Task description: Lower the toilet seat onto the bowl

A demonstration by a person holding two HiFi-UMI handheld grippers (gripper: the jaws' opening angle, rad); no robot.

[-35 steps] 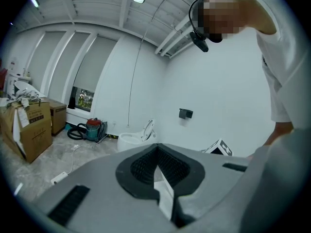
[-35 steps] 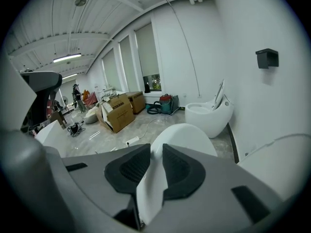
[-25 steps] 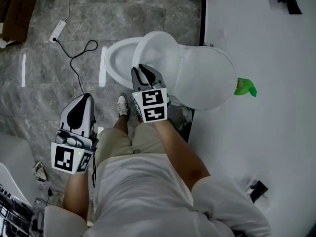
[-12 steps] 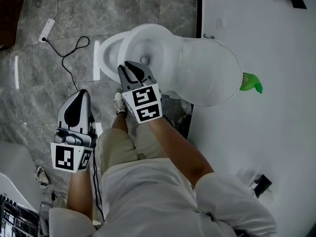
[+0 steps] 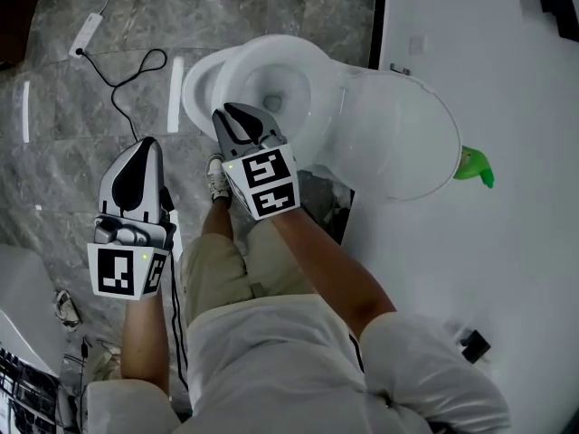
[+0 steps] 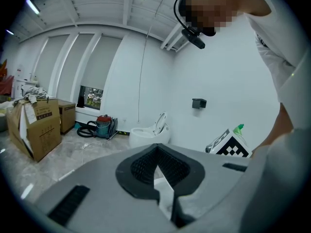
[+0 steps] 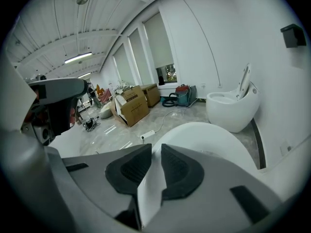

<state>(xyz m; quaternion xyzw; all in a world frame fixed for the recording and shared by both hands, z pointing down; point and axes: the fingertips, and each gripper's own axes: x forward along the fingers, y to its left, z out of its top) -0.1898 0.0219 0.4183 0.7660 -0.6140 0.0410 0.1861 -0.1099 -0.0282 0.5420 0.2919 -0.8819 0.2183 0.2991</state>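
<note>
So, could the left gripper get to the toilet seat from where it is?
Probably yes: nothing stands on the floor between the left gripper and the toilet seat, though the right gripper clamps the seat's near edge.

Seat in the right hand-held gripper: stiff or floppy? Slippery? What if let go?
The seat is likely stiff: its edge looks straight between the jaws of the right hand-held gripper. Glossy, so probably slippery. Tilted above the bowl, it would likely drop if released.
</note>
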